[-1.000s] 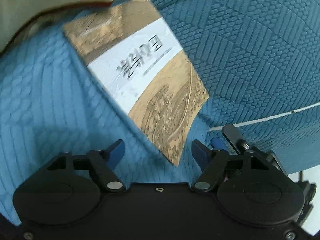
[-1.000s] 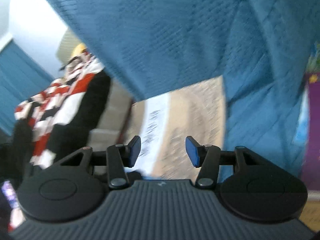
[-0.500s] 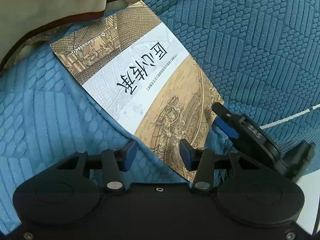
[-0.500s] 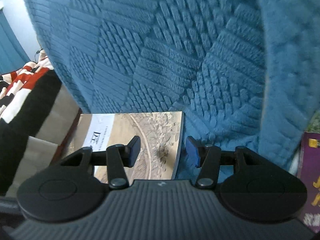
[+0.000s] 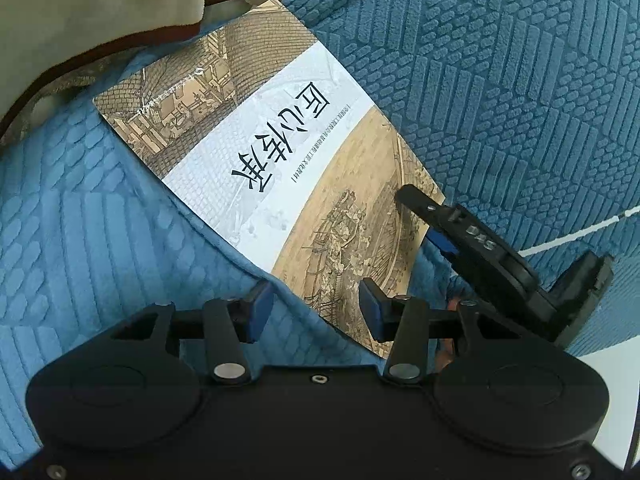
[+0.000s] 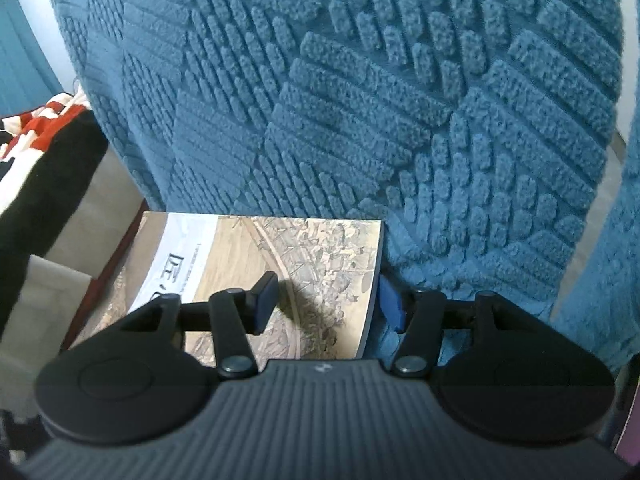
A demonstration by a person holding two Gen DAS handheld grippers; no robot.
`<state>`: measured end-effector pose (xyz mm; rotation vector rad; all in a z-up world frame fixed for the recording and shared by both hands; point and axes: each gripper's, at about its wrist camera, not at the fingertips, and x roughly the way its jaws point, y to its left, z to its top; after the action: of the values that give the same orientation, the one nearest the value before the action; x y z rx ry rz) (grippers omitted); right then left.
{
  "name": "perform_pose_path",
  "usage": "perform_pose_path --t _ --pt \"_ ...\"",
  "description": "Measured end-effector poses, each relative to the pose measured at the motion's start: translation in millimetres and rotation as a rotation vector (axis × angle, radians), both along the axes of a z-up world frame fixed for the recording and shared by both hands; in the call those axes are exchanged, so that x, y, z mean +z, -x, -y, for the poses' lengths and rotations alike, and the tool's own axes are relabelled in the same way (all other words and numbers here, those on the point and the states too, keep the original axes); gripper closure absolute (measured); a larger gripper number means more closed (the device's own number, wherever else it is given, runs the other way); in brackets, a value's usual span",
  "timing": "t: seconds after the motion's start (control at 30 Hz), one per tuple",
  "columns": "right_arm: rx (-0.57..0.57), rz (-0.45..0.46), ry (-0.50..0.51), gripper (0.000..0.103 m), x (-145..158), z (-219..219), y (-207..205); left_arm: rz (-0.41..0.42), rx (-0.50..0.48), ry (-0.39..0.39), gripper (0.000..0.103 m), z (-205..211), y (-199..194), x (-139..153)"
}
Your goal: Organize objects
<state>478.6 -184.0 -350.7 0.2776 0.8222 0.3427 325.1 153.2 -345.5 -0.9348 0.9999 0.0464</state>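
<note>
On the blue textured blanket (image 5: 500, 80) lies a thin book (image 5: 276, 160) with a sepia painted cover and a white band of Chinese characters, its far corner near a beige cushion with dark piping (image 5: 100, 12). The left gripper (image 5: 316, 312) has its near corner between its blue pads; the jaws have just been closing and now stand partly open, the book's edge close to the right pad, though contact cannot be told. The right gripper (image 6: 326, 304) straddles the book's side edge: one finger (image 6: 264, 300) is above the cover and casts a shadow on it, the other (image 6: 390, 304) sits down beside the edge against the blanket. Its jaws have just been opening a little, and its pads stand clear of the book. In the right wrist view a red, white and black striped fabric (image 6: 36, 140) lies at the left.
</note>
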Motion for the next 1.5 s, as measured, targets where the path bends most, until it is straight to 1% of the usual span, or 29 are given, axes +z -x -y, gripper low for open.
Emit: perform_pose_path --t 0.07,0.2,0.27,0.33,0.43,0.53,0.63,0.67,0.73,0.77,0.8,0.83,0.9,0.97,1.0,1.03,1.1,1.17,1.23,1.3,1.37,1.43,1.5 --pt "0.015 -0.007 -0.08 0.041 5 11 1 -0.002 0.008 0.01 0.059 -1 0 -1" --pt "0.082 0.028 -0.243 0.041 23 30 8 -0.007 0.023 0.035 0.059 -7 2 -4" --pt "0.125 0.047 -0.305 0.041 32 34 12 -0.011 0.036 0.043 0.058 -10 4 -6" --pt "0.187 0.055 -0.336 0.041 40 35 16 -0.013 0.047 0.045 0.058 -13 6 -6" --pt "0.266 0.023 -0.334 0.041 43 34 16 -0.016 0.06 0.051 0.056 -16 8 -7" --pt "0.322 -0.044 -0.301 0.041 35 33 14 -0.018 0.073 0.053 0.053 -19 10 -6" --pt "0.371 -0.134 -0.245 0.043 22 30 16 -0.018 0.082 0.076 0.053 -21 11 -8" --pt "0.381 -0.145 -0.209 0.043 20 25 19 -0.019 0.085 0.079 0.053 -22 10 -9" --pt "0.387 -0.114 -0.164 0.044 24 22 31 -0.02 0.084 0.077 0.053 -23 10 -8" --pt "0.38 -0.099 -0.176 0.045 31 20 33 -0.021 0.083 0.076 0.053 -22 10 -8" --pt "0.362 -0.087 -0.203 0.055 33 21 35 -0.021 0.083 0.077 0.053 -22 10 -8" --pt "0.335 -0.083 -0.227 0.069 35 24 35 -0.022 0.083 0.081 0.053 -23 10 -9" --pt "0.287 -0.093 -0.254 0.083 38 26 32 -0.023 0.086 0.091 0.052 -23 12 -9" --pt "0.282 -0.099 -0.262 0.084 41 28 34 -0.027 0.095 0.113 0.051 -24 14 -10" --pt "0.289 -0.097 -0.25 0.085 43 27 37 -0.027 0.099 0.132 0.051 -26 17 -11" --pt "0.287 -0.096 -0.229 0.09 45 29 40 -0.026 0.103 0.161 0.051 -27 20 -12" --pt "0.249 -0.117 -0.205 0.091 49 24 43 -0.024 0.106 0.221 0.048 -29 27 -14" --pt "0.214 -0.12 -0.202 0.091 60 21 48 -0.013 0.112 0.292 0.042 -32 35 -14" --pt "0.198 -0.109 -0.205 0.093 72 17 55 0.006 0.119 0.353 0.033 -34 44 -14" --pt "0.172 -0.11 -0.211 0.094 86 9 62 0.009 0.126 0.387 0.028 -36 50 -13" --pt "0.154 -0.117 -0.214 0.094 98 -1 68 0.007 0.151 0.439 0.027 -42 56 -16" --pt "0.121 -0.131 -0.213 0.094 108 -9 74 0.02 0.178 0.522 0.024 -45 62 -20" --pt "0.064 -0.152 -0.232 0.094 115 -16 80 0.027 0.208 0.605 0.024 -46 67 -27"
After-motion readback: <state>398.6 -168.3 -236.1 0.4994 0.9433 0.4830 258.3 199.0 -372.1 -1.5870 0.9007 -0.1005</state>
